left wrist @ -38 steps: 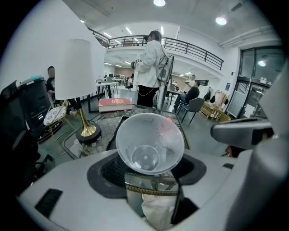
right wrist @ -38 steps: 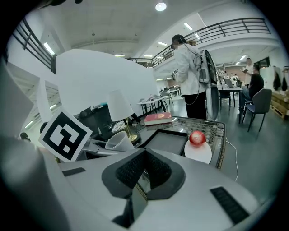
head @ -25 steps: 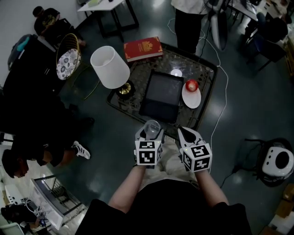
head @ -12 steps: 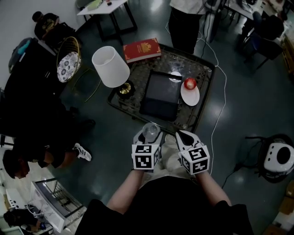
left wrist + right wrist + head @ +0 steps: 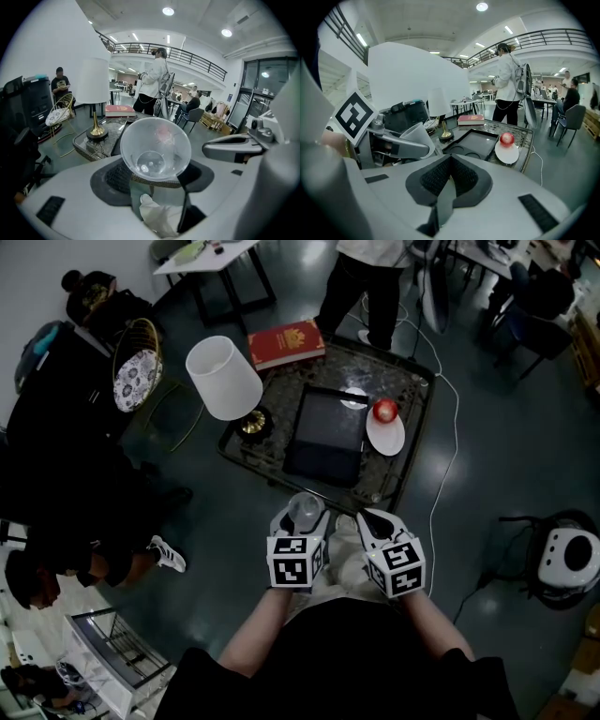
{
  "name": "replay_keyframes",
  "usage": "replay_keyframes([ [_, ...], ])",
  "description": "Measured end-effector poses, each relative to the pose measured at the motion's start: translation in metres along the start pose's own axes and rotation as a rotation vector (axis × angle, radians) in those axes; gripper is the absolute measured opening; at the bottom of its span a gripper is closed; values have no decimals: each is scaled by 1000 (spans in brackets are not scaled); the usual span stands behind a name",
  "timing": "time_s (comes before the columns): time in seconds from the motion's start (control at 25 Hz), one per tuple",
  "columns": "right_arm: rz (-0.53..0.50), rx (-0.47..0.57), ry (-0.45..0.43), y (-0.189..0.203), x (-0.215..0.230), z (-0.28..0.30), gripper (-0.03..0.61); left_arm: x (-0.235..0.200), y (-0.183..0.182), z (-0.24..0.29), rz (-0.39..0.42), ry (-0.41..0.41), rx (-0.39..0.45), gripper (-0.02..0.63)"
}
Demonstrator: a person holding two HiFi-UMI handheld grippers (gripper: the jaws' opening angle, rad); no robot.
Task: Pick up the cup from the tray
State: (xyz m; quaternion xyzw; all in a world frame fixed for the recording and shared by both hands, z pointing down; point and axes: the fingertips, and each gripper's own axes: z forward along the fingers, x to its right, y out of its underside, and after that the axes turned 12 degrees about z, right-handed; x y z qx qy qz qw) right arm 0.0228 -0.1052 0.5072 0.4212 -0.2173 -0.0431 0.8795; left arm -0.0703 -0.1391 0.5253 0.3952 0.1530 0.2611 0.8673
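A clear plastic cup (image 5: 304, 509) sits between the fingers of my left gripper (image 5: 302, 515), which is shut on it just off the table's near edge. In the left gripper view the cup (image 5: 155, 149) turns its mouth toward the camera, and the dark pads of the left gripper (image 5: 154, 177) press on its sides. My right gripper (image 5: 373, 521) hovers beside it on the right, shut with nothing in it; its pads (image 5: 440, 180) meet along a seam. The black tray (image 5: 328, 432) lies on the table ahead, with two round recesses (image 5: 465, 153) at its near end.
The low glass table (image 5: 417, 395) also carries a white-shaded lamp (image 5: 223, 378), a red book (image 5: 287, 342) and a white plate (image 5: 386, 434) with a red apple (image 5: 384, 411). A person (image 5: 367, 277) stands beyond the table. A cable (image 5: 448, 465) trails over the floor at right.
Both grippers have drawn back a little from the table, the left one still holding the cup. The person beyond the table has shifted stance.
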Motion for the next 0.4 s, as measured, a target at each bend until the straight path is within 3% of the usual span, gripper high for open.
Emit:
replay_keyframes([
  [0.4, 5, 9, 10, -8, 4, 4, 9, -3, -7, 3, 7, -1, 7, 285],
])
